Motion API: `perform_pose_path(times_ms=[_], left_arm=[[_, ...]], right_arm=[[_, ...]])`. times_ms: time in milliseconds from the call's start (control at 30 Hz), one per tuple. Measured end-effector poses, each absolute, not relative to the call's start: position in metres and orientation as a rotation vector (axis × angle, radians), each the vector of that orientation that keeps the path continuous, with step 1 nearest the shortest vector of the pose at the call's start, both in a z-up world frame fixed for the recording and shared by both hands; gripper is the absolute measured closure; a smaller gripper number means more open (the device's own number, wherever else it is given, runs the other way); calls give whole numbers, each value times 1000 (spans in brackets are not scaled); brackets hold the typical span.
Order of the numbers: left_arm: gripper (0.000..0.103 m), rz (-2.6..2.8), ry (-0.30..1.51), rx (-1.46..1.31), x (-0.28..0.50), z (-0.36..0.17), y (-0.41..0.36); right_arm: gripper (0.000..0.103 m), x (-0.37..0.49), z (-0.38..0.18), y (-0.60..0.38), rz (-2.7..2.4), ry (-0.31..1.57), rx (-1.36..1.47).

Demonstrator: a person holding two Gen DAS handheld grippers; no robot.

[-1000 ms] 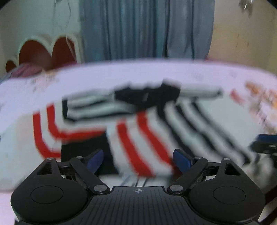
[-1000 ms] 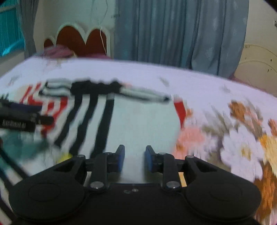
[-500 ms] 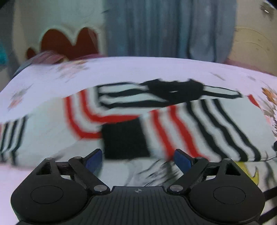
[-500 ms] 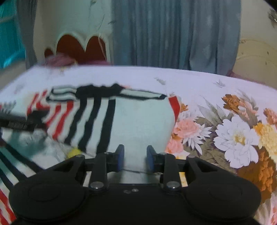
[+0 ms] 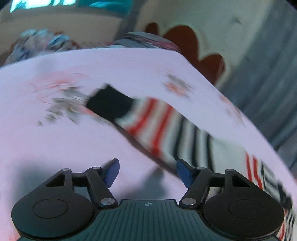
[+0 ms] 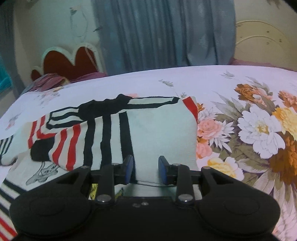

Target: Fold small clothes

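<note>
I see left gripper (image 5: 148,172) fingers spread, empty, view blurred | right gripper (image 6: 145,170) fingers part-open around striped shirt (image 6: 115,135) hem, contact unclear | shirt lies on bed (image 6: 213,77), near edge hidden

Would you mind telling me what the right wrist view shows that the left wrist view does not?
Only the right wrist view shows the big flower print on the bedsheet, and the right gripper partly open with fabric between its fingers. Only the left wrist view shows the left gripper open and empty, and a teal window. Both show the striped shirt with its black sleeve cuff and the red scalloped headboard.
</note>
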State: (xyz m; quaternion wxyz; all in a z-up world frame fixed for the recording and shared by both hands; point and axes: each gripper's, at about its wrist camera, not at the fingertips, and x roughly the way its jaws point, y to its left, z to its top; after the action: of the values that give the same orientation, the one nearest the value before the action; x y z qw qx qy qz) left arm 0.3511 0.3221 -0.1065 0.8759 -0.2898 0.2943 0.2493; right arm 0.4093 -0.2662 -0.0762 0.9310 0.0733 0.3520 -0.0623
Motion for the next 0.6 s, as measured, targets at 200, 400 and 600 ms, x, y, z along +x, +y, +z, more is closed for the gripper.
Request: perform_pose_path(times_ms=[200,400,600], left_arm=[[36,472,536,-770,368,-126,392],[90,495,514,-860,386,-146,430],[94,269,396,-1068,396,-143,424]], right_arm=[[74,429,-74,-228,-205,720,89],[74,433,-68,-215,-282,725,83],[74,431,-65,-209,-296,728,76]])
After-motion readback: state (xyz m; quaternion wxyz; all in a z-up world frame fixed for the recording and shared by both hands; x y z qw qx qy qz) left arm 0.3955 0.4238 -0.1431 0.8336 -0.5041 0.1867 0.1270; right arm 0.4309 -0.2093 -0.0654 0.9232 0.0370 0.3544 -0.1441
